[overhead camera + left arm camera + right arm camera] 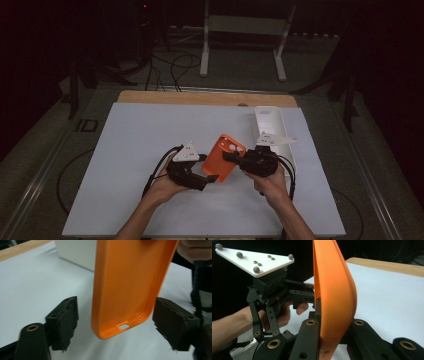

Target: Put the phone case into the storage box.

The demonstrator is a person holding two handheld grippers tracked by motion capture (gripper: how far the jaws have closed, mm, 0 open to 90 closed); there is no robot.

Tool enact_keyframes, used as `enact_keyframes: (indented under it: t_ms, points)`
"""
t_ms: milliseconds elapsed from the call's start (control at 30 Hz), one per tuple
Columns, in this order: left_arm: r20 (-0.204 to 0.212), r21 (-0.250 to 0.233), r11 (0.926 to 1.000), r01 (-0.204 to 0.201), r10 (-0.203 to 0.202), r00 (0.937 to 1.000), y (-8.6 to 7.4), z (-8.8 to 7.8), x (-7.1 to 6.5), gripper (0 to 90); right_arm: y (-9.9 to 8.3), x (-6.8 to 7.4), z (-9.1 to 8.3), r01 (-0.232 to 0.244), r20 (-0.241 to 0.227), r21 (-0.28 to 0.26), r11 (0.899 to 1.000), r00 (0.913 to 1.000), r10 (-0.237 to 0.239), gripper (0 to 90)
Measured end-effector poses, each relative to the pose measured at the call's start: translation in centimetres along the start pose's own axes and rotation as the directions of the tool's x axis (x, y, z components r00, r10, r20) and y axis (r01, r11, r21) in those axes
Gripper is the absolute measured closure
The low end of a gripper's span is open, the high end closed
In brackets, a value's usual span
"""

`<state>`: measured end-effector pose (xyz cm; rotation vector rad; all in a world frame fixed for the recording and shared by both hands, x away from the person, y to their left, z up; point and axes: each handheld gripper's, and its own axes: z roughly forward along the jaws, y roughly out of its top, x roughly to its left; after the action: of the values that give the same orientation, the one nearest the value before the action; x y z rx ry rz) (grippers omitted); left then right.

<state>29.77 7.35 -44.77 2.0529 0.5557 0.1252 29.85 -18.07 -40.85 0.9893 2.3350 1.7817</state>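
Orange phone case (223,157) held between two hand-held grippers above a white table (140,150).

In the high view, at lower centre of the frame, the right gripper (231,156) is clamped on one side edge of the case, which hangs tilted over the table with its camera cut-out toward the top of the frame; the right gripper view shows the case (334,297) edge-on, rising from between that gripper's closed jaws. The left gripper (212,177) meets the case's lower end; in the left gripper view its jaws stand apart on either side of the case (125,287), the right-hand pad just beside its edge, the left-hand pad clear of it. A white tray (272,125) lies at right of centre, behind the right hand.
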Motion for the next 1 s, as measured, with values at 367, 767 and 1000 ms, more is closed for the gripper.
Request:
enact_keyframes:
  t_ms: [367, 767, 1000]
  points:
    - [0.106, -0.021, 0.9989, -0.042, 0.044, 0.9934, -0.09, -0.08, -0.3, 41.9, 0.07, 0.6, 0.04, 0.078, -0.075, 0.014, 0.997, 0.9942, -0.077, 84.1]
    - [0.158, -0.038, 0.9988, -0.029, 0.035, 0.9868, -0.51, -0.08, 0.16, 65.1, -0.06, 0.44, -0.3, 0.09, -0.118, -0.01, 0.996, 0.9889, -0.091, 84.1]
    - [0.198, -0.046, 0.9983, -0.036, 0.044, 0.9791, -0.87, -0.14, 0.18, 73.3, -0.32, 0.1, -0.34, 0.083, -0.146, -0.013, 0.996, 0.9858, -0.084, 83.3]
